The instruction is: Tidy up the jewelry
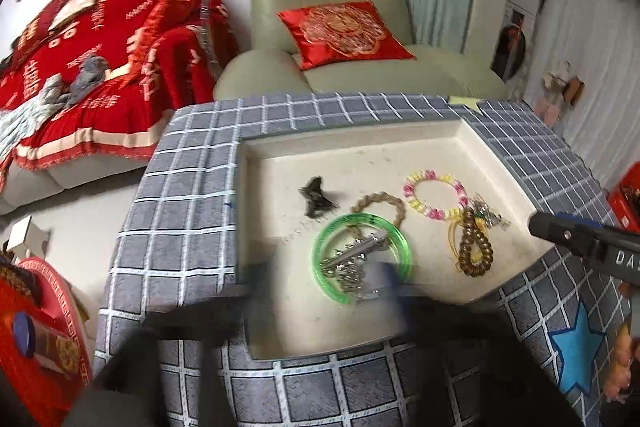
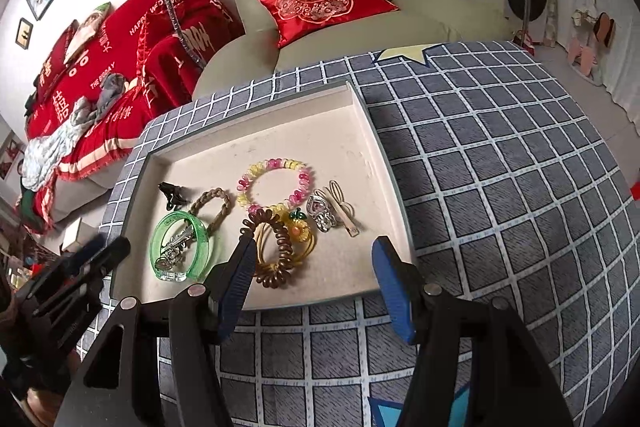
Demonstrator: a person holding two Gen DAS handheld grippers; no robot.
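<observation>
Left wrist view: my left gripper (image 1: 320,291) is a blur, so I cannot tell how its jaws stand; the green bangle (image 1: 362,257) lies in the tray (image 1: 440,139) just ahead of it. Right wrist view: my right gripper (image 2: 316,283) is spread wide over the tray's near rim, with the brown coil tie (image 2: 276,247) just ahead between its fingers and the pink-yellow bracelet (image 2: 274,183) beyond.

A cream tray (image 2: 362,115) sits on a grey cloth (image 2: 500,163) checked with white lines. In it: a translucent green bangle (image 2: 206,241), a pink-and-yellow bead bracelet (image 2: 304,179), a brown coil hair tie (image 2: 280,227), a black clip (image 2: 173,193). The right hand-held gripper (image 2: 314,283) has blue pads (image 2: 394,287).
</observation>
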